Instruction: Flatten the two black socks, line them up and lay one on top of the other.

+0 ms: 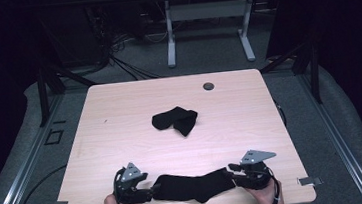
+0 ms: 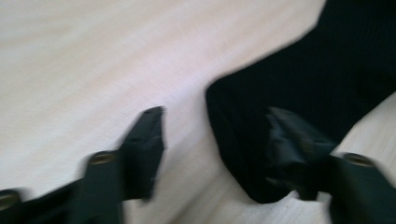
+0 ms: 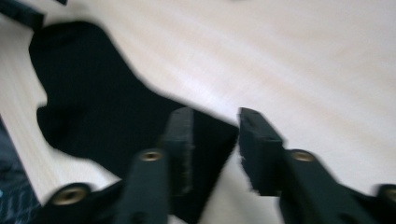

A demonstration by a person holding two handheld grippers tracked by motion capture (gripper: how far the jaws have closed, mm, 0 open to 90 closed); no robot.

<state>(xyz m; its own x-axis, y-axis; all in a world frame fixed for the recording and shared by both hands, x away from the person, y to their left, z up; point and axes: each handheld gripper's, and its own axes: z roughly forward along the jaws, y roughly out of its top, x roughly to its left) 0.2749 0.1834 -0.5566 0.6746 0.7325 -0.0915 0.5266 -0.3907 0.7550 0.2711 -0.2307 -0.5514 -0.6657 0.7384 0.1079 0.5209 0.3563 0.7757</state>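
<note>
Black sock lay flat at the table's near edge, between both grippers. Left gripper spread, one jaw over the sock's end, nothing pinched. Right gripper spread likewise at the opposite end. Second sock lay folded mid-table. Fabric looked soft, light, limp; likely best pinched at each end's edge.

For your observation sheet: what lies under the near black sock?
Bare wooden table surrounds the near sock; both tongs sit at its ends. Anything beneath the fabric is covered.
</note>
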